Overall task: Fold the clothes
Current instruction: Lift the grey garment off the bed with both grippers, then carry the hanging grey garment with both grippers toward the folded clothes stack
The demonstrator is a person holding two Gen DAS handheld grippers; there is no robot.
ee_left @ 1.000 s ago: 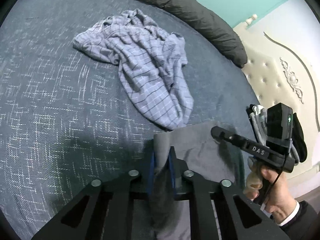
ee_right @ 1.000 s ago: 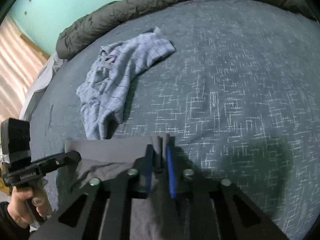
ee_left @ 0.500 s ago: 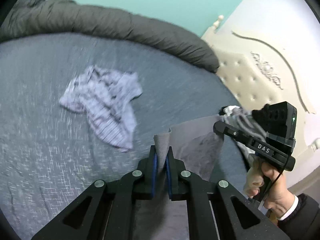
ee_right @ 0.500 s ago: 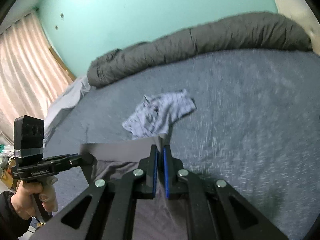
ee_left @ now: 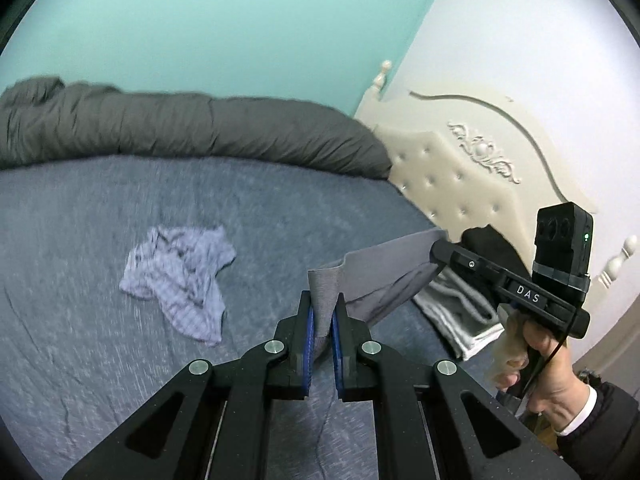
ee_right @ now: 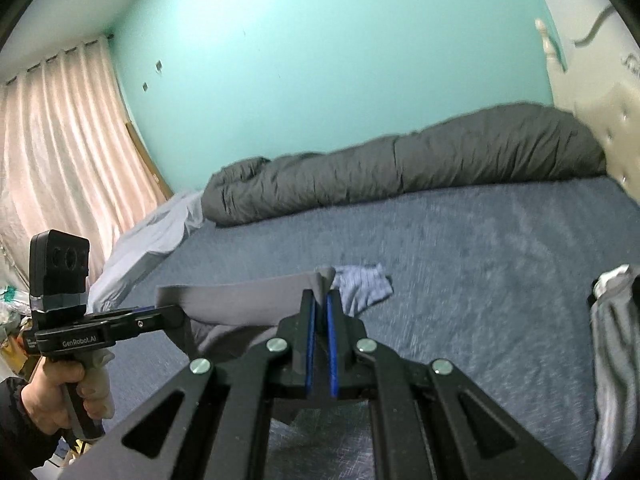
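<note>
Both the left gripper (ee_left: 322, 308) and right gripper (ee_right: 321, 306) pinch the grey garment (ee_left: 384, 276) between clenched fingers, stretched taut between them above the bed (ee_left: 80, 360).

Along the far edge of the bed (ee_left: 280, 208) ahead of me lies a rolled dark grey duvet (ee_left: 180, 128), against a turquoise wall (ee_right: 320, 80). A cream tufted headboard (ee_left: 460, 176) closes the bed's right end; pale pink curtains (ee_right: 52, 152) hang beyond its left end.
</note>
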